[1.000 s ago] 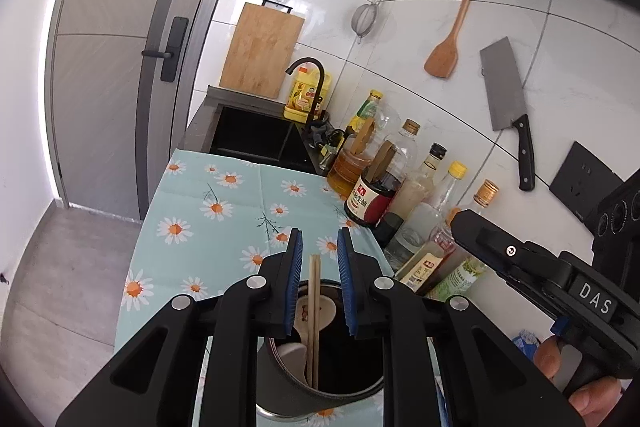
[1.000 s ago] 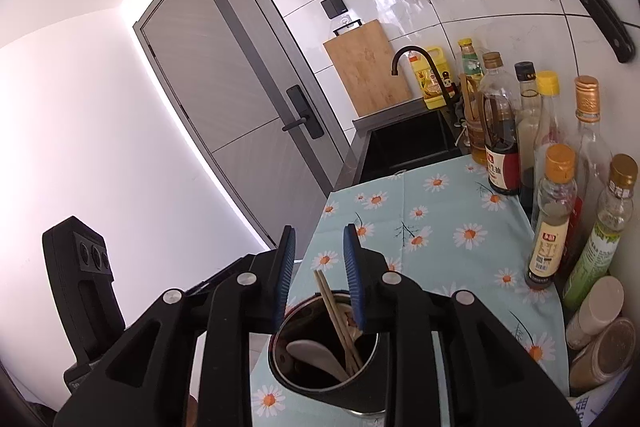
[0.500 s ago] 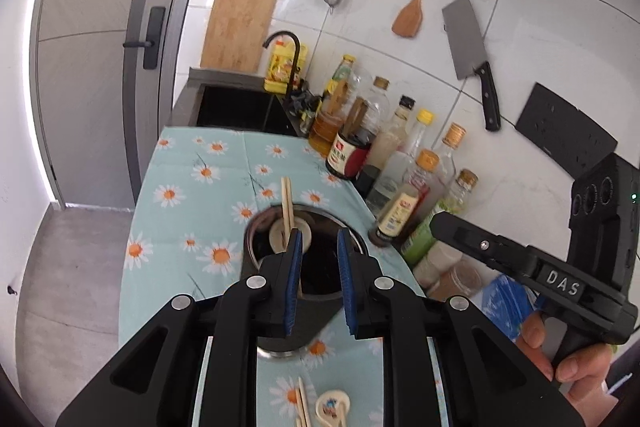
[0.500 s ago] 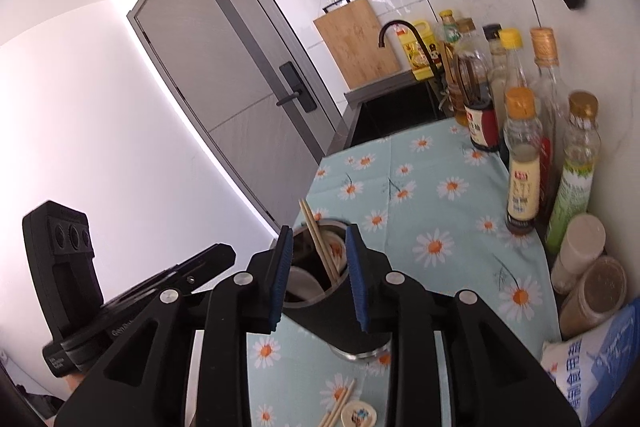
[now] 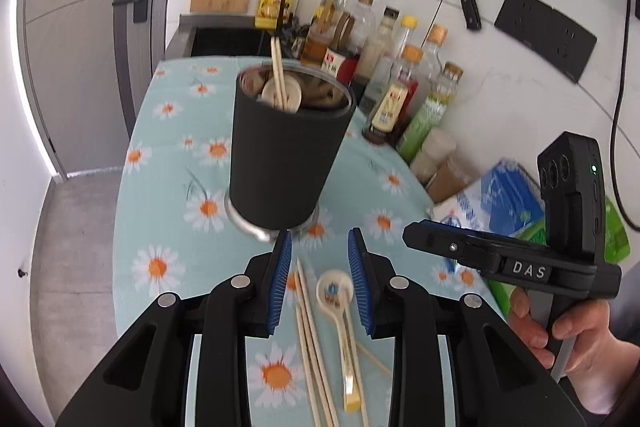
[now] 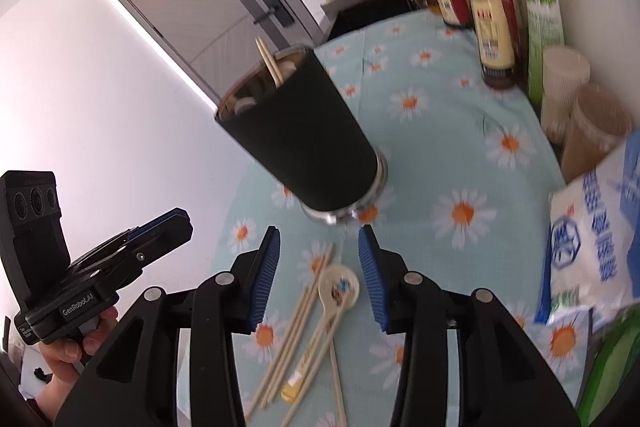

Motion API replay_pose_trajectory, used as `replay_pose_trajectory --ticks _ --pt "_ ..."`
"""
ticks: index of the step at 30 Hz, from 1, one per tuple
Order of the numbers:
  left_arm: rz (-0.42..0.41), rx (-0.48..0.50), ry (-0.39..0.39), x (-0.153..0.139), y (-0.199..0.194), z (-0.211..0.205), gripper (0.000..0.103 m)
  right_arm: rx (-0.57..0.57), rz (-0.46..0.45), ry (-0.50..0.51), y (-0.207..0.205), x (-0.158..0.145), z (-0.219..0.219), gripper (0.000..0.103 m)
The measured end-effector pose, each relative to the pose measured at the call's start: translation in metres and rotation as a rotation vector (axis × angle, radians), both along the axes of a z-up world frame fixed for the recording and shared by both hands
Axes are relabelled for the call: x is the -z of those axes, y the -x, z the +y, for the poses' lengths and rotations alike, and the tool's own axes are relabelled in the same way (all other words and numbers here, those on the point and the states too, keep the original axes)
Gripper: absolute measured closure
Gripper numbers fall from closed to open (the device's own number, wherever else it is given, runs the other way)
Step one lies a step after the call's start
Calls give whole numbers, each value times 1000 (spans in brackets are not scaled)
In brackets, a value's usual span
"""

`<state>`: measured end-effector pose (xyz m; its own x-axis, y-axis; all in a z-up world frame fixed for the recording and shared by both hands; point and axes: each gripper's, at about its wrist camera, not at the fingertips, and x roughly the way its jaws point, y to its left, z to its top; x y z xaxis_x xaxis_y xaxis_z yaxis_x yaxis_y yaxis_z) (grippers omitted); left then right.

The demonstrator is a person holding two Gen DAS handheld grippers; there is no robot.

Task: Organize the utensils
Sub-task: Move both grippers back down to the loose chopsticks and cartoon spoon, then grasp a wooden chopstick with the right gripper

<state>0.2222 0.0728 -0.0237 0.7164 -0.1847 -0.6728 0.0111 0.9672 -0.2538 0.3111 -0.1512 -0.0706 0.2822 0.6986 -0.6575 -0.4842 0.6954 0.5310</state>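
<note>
Item: my left hand-held gripper [image 5: 318, 283] and right hand-held gripper [image 6: 318, 277], both part-open and holding nothing, jaws having just been opening. Between each pair of blue pads, on the daisy-cloth counter [image 5: 160, 227]: loose chopsticks [image 5: 310, 343] and a ceramic spoon [image 5: 338, 301], lying flat side by side. Just beyond: a black utensil holder [image 5: 286, 151], upright, containing chopsticks and a spoon.

A matt black cup [image 5: 286, 151] with a shiny metal base stands on a daisy-printed cloth [image 5: 160, 187], beside pale wooden chopsticks [image 5: 310, 343], a glossy ceramic-looking spoon [image 5: 335, 293] and ribbed blue pads [image 5: 280, 283].
</note>
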Motion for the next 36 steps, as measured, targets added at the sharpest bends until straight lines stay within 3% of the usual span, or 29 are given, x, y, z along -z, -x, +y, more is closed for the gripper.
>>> replay_pose_trajectory --ticks 7,16,19,21,36 --pt "93 -23 25 33 22 3 74 -22 237 -34 1 48 2 61" --pt "189 2 50 70 42 -4 74 -35 371 -32 -8 78 13 62" --pt "205 11 53 77 45 -7 74 -36 384 -10 -12 82 18 65" --pt "219 16 55 83 45 -9 74 -38 393 3 -13 86 22 73" --pt "262 18 89 101 45 -5 74 -44 429 11 -7 104 50 87"
